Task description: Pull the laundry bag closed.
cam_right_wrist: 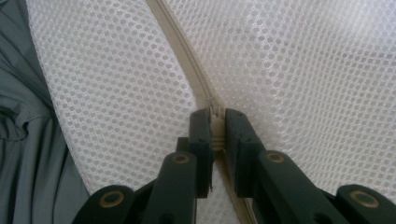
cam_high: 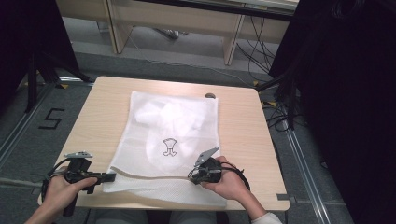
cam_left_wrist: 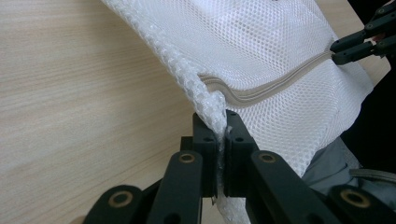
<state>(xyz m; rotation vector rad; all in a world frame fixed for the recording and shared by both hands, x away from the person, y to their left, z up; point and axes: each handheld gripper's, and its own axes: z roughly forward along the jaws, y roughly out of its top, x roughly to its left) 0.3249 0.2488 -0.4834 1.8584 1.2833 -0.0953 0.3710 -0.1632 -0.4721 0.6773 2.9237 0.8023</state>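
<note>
The beige zipper runs along the near end of the white mesh laundry bag, its long axis lying crosswise between the two hands, and that line is what the coming pull has to follow. At the zipper's right end the right gripper has its jaws pressed together on what looks like the slider (the right gripper view is too close for me to be sure it is the pull tab rather than the tape). At the zipper's left end the left gripper pinches the bag's corner, jaws squeezed tight on bunched mesh just beside where the zipper begins. So the whole zipper lies to the left of the right gripper, stretching straight toward the left one, which I'd judge is anchoring the bag. A white garment with a small dark print sits inside the bag, beyond the zipper, on the wooden table.
</note>
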